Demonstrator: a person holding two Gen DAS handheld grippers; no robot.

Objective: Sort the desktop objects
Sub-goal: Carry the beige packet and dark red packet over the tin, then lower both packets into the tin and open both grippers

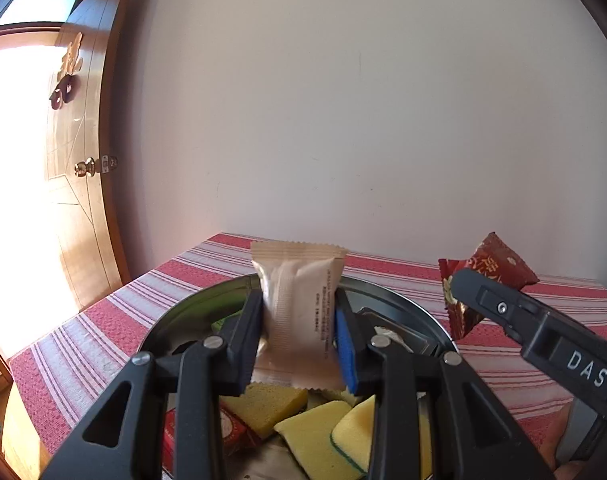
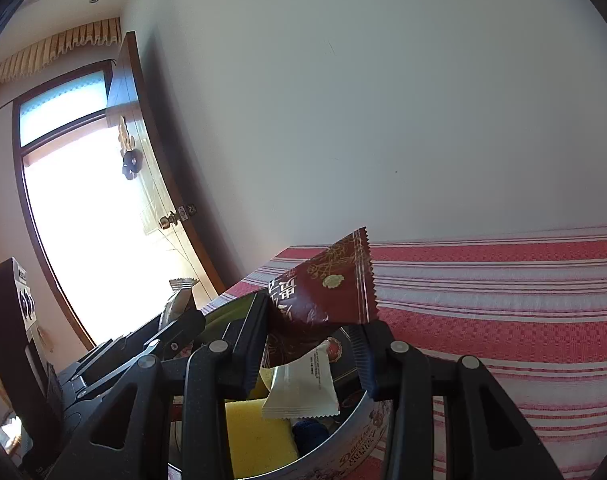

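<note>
left gripper (image 1: 299,322): black, blue pads | right gripper (image 2: 311,344): black, silver screws

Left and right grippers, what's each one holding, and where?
Left gripper: beige packet, across its middle. Right gripper: dark red packet, near its lower end.

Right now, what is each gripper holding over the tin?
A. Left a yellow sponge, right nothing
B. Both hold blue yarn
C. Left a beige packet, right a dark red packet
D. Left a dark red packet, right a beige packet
C: the left gripper has its jaws closed on the beige packet, and the right gripper clamps the dark red packet above the round tin.
</note>
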